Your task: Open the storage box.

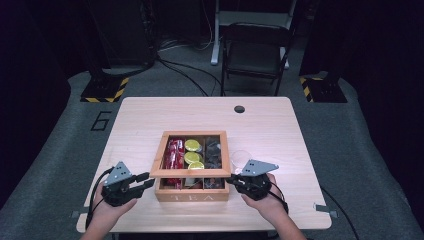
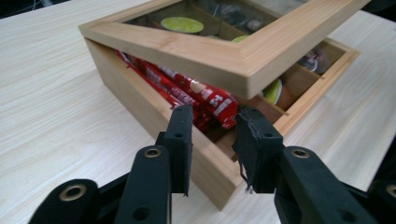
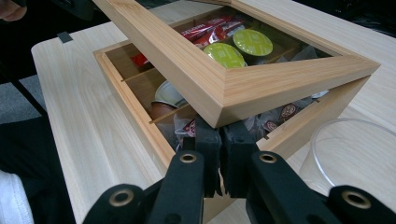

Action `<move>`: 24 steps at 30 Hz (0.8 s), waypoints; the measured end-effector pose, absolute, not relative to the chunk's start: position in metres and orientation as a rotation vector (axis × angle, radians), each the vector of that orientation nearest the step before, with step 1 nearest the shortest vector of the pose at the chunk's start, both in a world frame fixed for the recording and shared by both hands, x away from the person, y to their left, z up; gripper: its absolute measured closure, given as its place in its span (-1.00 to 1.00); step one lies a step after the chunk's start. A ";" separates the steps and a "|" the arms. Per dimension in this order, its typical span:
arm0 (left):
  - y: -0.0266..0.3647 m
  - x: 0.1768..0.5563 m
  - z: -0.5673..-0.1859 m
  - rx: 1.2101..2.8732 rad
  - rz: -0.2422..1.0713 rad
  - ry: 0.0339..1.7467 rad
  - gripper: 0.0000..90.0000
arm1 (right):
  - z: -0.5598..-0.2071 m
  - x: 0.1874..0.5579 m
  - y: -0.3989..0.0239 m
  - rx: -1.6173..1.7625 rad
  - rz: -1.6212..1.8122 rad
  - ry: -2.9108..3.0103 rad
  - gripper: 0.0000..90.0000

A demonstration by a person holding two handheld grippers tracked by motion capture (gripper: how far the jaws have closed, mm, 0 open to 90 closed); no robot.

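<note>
Right gripper view — the right hand-held gripper (image 3: 219, 154), jaws closed, props the tea box lid (image 3: 243, 79); the left hand-held gripper (image 2: 212, 135) — closed, empty.

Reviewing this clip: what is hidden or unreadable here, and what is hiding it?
- High view: whether the right gripper touches the raised glass-paned wooden lid is too small to tell.
- Right gripper view: the contact point is hidden under the lid's corner.
- Left gripper view: the far compartments of the wooden tea box are covered by the lid; print on the red sachets is blurred.
- Right gripper view: the clear glass cup is cut by the right edge.
</note>
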State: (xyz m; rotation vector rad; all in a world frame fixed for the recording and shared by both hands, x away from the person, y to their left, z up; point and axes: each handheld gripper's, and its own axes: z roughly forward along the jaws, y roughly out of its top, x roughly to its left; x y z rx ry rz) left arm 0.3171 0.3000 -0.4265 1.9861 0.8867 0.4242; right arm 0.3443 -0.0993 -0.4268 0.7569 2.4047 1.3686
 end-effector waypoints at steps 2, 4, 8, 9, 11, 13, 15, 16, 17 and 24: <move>0.298 0.315 -0.424 1.981 0.420 0.878 0.54 | -0.426 0.344 -0.099 0.765 1.369 2.403 0.92; 0.295 0.313 -0.422 1.973 0.428 0.876 0.54 | -0.426 0.345 -0.099 0.766 1.376 2.398 0.92; 0.292 0.311 -0.419 1.956 0.446 0.890 0.50 | -0.426 0.344 -0.099 0.766 1.370 2.399 0.92; 0.292 0.311 -0.419 1.948 0.455 0.901 0.47 | -0.426 0.344 -0.099 0.767 1.376 2.397 0.92; 0.294 0.312 -0.419 1.940 0.464 0.922 0.41 | -0.426 0.345 -0.099 0.766 1.372 2.400 0.92; 0.295 0.312 -0.419 1.938 0.472 0.923 0.39 | -0.427 0.345 -0.099 0.757 1.380 2.401 0.91; 0.294 0.312 -0.419 1.940 0.479 0.920 0.39 | -0.427 0.345 -0.099 0.757 1.378 2.396 0.90; 0.294 0.312 -0.418 1.944 0.487 0.914 0.39 | -0.427 0.345 -0.099 0.760 1.380 2.393 0.88; 0.294 0.312 -0.418 1.944 0.489 0.914 0.40 | -0.427 0.344 -0.098 0.767 1.381 2.392 0.86; 0.292 0.311 -0.416 1.956 0.484 0.883 0.42 | -0.428 0.344 -0.096 0.769 1.385 2.388 0.76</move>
